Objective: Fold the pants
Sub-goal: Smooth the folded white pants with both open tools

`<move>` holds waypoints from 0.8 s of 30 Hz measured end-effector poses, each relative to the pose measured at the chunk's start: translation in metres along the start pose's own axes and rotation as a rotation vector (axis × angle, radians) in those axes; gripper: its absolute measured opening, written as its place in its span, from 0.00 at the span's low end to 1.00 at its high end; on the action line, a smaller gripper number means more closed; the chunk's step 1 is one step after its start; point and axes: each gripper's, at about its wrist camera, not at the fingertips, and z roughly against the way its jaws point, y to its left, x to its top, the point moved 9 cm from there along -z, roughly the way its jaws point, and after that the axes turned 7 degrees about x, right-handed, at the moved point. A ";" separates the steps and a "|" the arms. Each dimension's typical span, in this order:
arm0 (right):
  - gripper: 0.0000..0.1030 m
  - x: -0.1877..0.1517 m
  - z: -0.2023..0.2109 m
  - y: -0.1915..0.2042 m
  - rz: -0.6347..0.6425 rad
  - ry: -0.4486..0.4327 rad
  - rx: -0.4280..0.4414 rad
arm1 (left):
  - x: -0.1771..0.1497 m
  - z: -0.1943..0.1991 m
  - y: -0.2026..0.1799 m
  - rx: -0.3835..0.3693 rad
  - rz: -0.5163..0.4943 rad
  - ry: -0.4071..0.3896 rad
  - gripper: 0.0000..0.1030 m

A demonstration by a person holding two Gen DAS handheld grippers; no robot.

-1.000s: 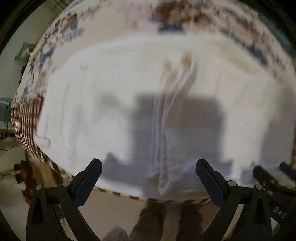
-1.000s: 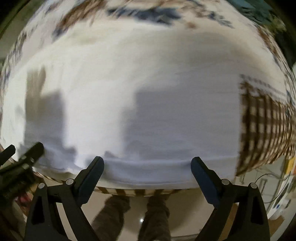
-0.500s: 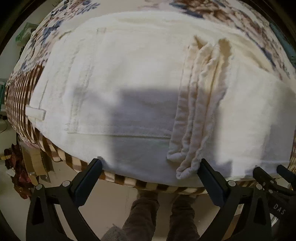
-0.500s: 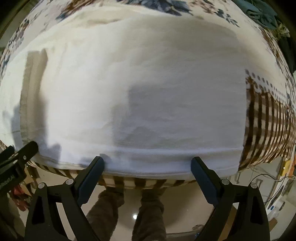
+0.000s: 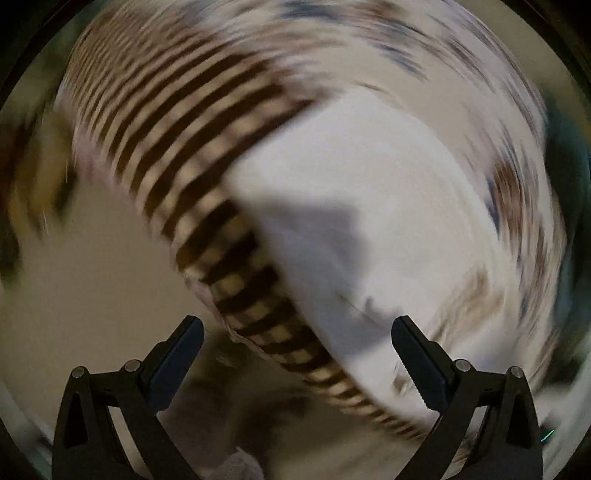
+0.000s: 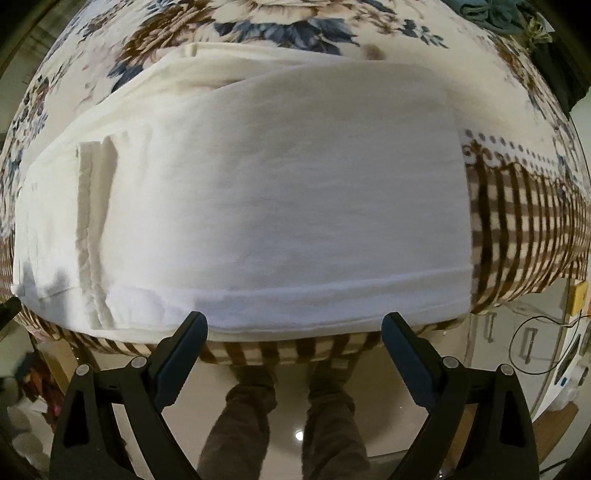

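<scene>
While both grippers gape empty, right gripper (image 6: pixel 294 328) squarely faces the pants (image 6: pixel 266 206) lying left-to-right; left gripper (image 5: pixel 297 334) skews off.

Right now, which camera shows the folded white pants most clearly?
The right wrist view: the white pants lie sharp and almost whole on the floral blanket, hem edges visible at left. The left wrist view is motion-blurred and shows only a white patch beside the checked border.

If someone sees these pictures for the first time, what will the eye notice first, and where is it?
The white pants dominate the right wrist view, lying folded and flat across the flowered blanket, whose brown checked border hangs over the near edge. The open right hand-held gripper hovers just before that edge. The left wrist view is heavily blurred, its open left hand-held gripper empty.
</scene>
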 end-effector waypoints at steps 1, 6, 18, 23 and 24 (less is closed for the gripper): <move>0.94 0.002 -0.003 0.004 -0.001 0.006 0.003 | 0.004 -0.005 0.012 -0.059 0.117 0.008 1.00; 0.94 0.016 -0.012 0.014 -0.027 0.025 0.047 | 0.015 -0.029 0.026 -0.193 0.297 -0.021 0.85; 0.94 0.043 -0.001 0.012 -0.058 0.029 0.082 | 0.045 -0.047 0.007 -0.435 0.289 -0.114 0.46; 0.94 0.048 0.000 0.003 -0.055 0.033 0.076 | 0.067 -0.071 -0.003 -0.557 0.406 -0.068 0.51; 0.94 0.049 0.001 0.003 -0.057 0.035 0.078 | 0.070 -0.072 -0.006 -0.546 0.405 -0.074 0.53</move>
